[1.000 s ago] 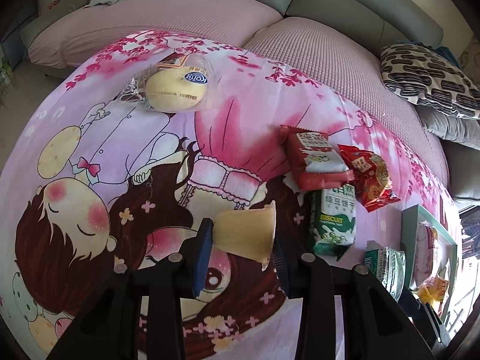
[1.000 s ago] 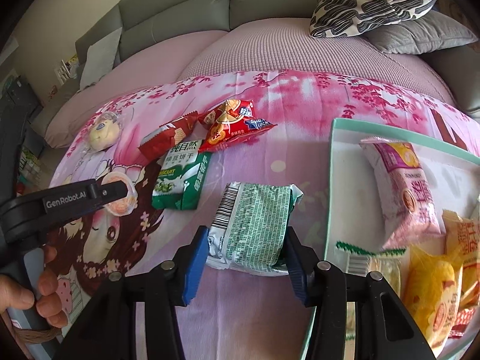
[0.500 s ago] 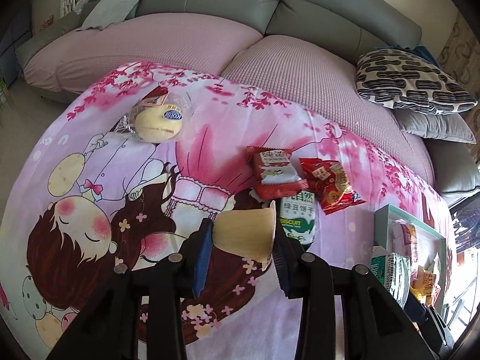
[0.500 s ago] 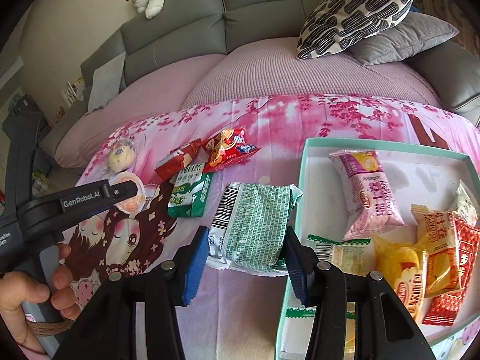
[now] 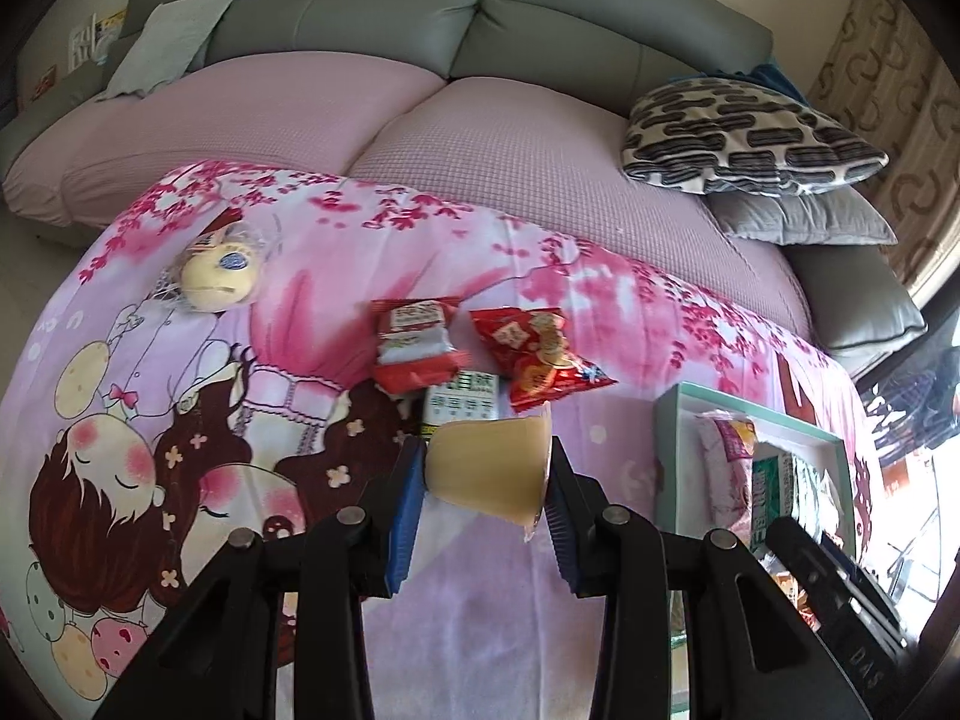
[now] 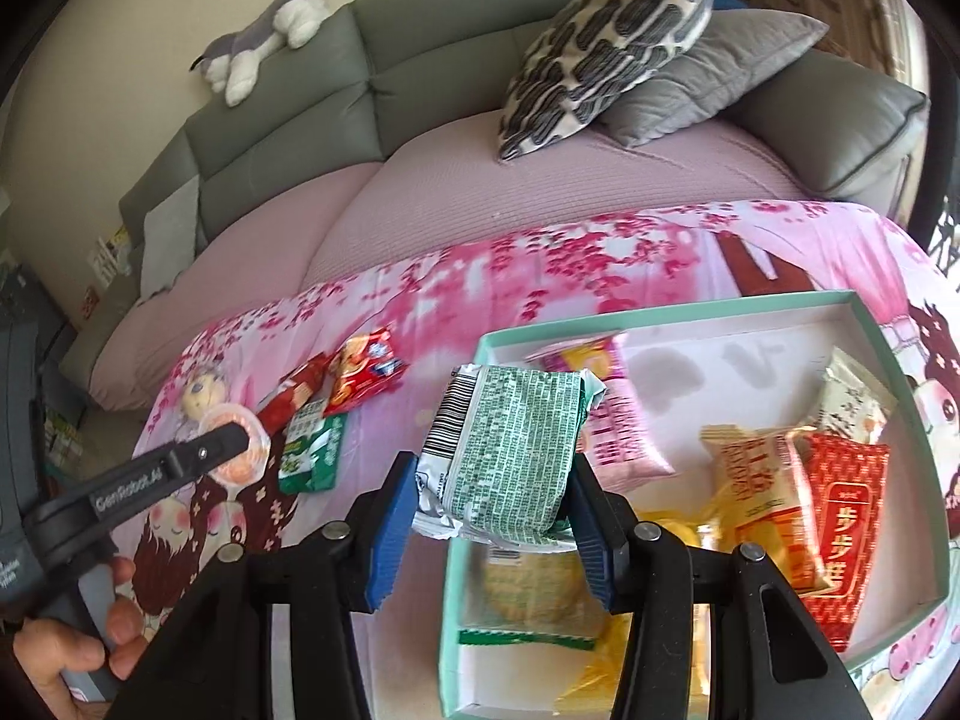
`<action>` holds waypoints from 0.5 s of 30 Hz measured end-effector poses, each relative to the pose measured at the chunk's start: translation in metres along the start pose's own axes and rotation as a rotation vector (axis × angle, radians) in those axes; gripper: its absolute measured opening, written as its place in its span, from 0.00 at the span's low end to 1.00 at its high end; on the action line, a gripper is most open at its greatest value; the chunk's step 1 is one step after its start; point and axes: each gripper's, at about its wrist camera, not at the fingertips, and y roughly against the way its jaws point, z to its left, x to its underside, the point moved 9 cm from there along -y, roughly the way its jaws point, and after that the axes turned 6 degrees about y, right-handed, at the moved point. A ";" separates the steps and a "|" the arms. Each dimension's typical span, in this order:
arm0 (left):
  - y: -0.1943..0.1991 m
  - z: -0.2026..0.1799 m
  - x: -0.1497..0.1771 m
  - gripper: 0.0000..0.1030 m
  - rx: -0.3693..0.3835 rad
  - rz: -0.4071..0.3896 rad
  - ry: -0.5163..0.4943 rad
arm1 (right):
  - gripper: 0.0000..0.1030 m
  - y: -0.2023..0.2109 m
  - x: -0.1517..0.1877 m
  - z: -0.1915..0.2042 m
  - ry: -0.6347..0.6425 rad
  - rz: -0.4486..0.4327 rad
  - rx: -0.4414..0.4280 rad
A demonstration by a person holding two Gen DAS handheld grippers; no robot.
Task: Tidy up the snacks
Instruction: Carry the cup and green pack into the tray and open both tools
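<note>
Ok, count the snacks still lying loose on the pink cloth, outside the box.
4: round bun far left, red biscuit pack, red chip bag, green-white biscuit pack just below them. Others may be hidden.

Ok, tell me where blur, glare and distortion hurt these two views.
Left wrist: window glare washes out the far right beside the tray; the sofa bows from fisheye. Right wrist: biscuit pack under the held green packet is blurred; corners vignette black.

The black plastic left gripper [image 5: 483, 483] and right gripper [image 6: 492, 489] wore blue ribbed pads [image 5: 403, 516], silver screws; white "GenRobot.AI" lettering lower left.
</note>
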 end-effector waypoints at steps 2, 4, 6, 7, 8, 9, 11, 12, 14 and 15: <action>-0.001 -0.011 0.003 0.38 0.007 0.004 -0.026 | 0.50 0.003 -0.002 -0.011 -0.020 -0.005 0.012; -0.002 -0.022 0.008 0.38 0.019 0.014 -0.054 | 0.50 0.005 -0.003 -0.021 -0.039 -0.008 0.021; -0.004 -0.033 0.012 0.38 0.027 0.024 -0.080 | 0.50 0.007 -0.004 -0.030 -0.060 -0.009 0.028; -0.006 -0.039 0.015 0.38 0.029 0.029 -0.096 | 0.50 0.008 -0.004 -0.035 -0.070 -0.011 0.031; -0.007 -0.045 0.018 0.38 0.033 0.033 -0.110 | 0.50 0.009 -0.005 -0.040 -0.078 -0.015 0.035; -0.008 -0.050 0.020 0.38 0.038 0.038 -0.122 | 0.50 0.010 -0.006 -0.045 -0.086 -0.020 0.039; -0.009 -0.063 0.023 0.38 0.051 0.046 -0.146 | 0.50 0.015 -0.009 -0.056 -0.109 -0.033 0.052; -0.010 -0.071 0.025 0.38 0.059 0.048 -0.162 | 0.50 0.017 -0.010 -0.063 -0.121 -0.038 0.062; -0.010 -0.084 0.028 0.38 0.072 0.051 -0.190 | 0.50 0.020 -0.011 -0.078 -0.145 -0.044 0.088; -0.010 -0.091 0.029 0.38 0.080 0.052 -0.204 | 0.50 0.022 -0.011 -0.086 -0.160 -0.045 0.103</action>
